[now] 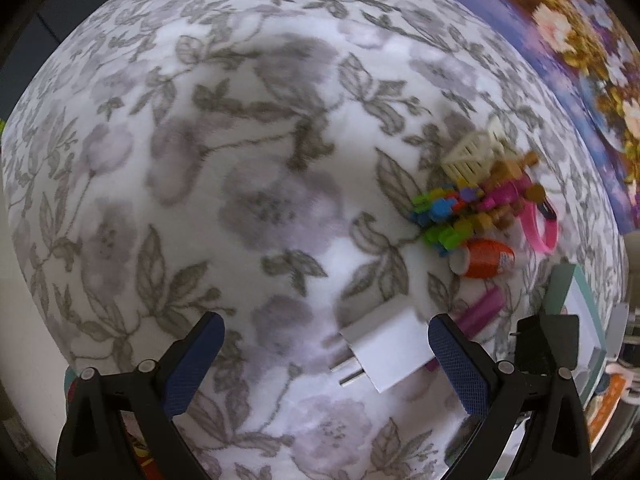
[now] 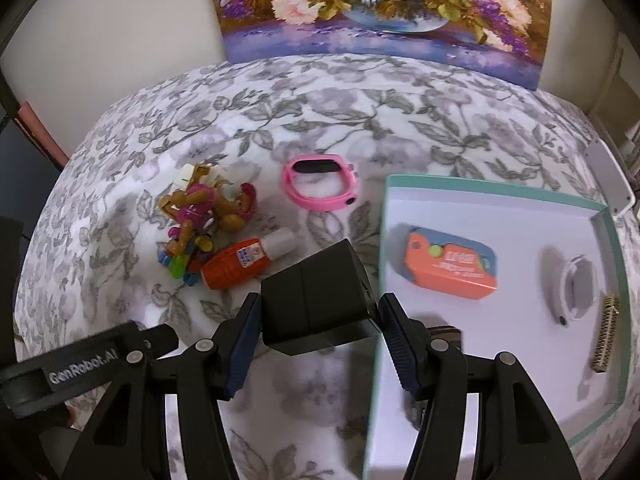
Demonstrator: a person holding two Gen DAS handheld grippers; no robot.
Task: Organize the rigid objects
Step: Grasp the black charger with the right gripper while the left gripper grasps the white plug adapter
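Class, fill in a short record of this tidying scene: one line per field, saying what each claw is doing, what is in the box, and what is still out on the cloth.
Right claw: shut on black cube, beside the box
Left claw: open, over white charger
Box: orange case, white round item, small comb
On cloth: pink watch, orange bottle, toy pile

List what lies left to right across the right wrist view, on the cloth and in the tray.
Toy figures → orange bottle → pink watch → orange card in the tray → white ring-shaped thing → comb-like piece.
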